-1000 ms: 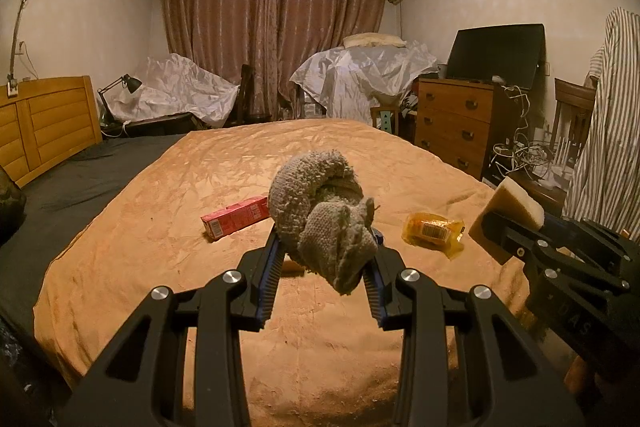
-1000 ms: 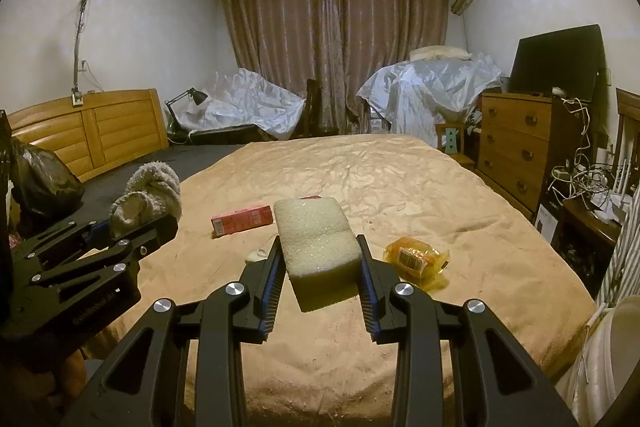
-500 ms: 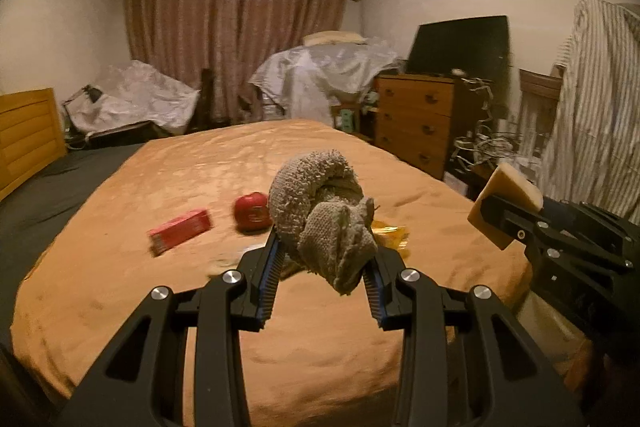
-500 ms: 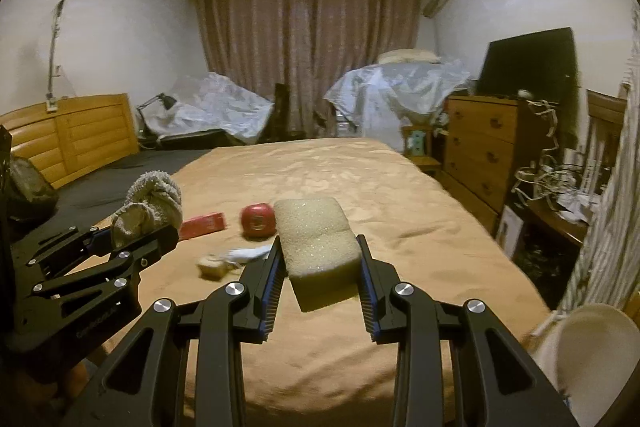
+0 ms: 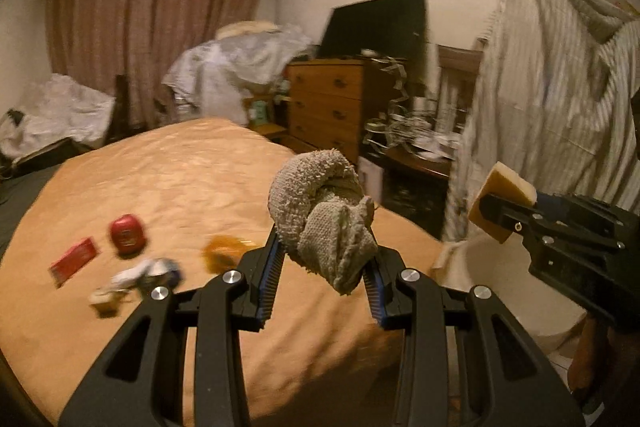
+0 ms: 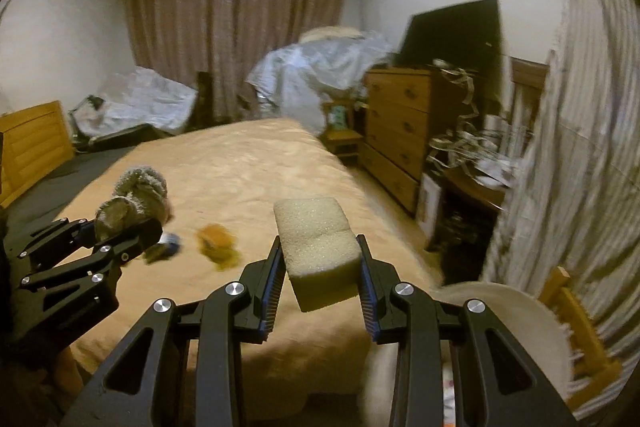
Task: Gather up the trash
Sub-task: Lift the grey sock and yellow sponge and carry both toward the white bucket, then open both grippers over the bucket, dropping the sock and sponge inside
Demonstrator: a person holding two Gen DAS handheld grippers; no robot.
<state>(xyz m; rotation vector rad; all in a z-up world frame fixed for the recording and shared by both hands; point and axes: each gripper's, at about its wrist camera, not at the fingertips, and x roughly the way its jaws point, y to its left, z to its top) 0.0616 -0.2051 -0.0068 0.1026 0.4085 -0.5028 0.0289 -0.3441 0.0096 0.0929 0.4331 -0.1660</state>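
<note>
Clearly, both pairs of fingers were clamped on soft loads: the left gripper (image 5: pixel 324 269) pinched a balled grey rag (image 5: pixel 322 215) near its base, and the right gripper (image 6: pixel 320 267) squeezed a yellow sponge (image 6: pixel 318 241) at its sides. Judged from the frames, the step in hand was carrying both pieces off the bed (image 5: pixel 180 179) toward a pale round bin (image 6: pixel 496 323), whose rim showed at four o'clock in the right view. To do it well, the grips needed to remain firm, since the rag drooped loosely over the pads and could snag or slip; each load should be brought squarely above the bin's mouth before any release, one hand at a time.

Counted: one rag, one sponge, both held. On the bedspread at nine o'clock of the left fingers lay one red box (image 5: pixel 74 261), one red round object (image 5: pixel 128 239), one orange wrapper (image 5: pixel 224 251), and a blurred cluster of small scraps (image 5: pixel 136 283) whose number I could not tell.
</note>
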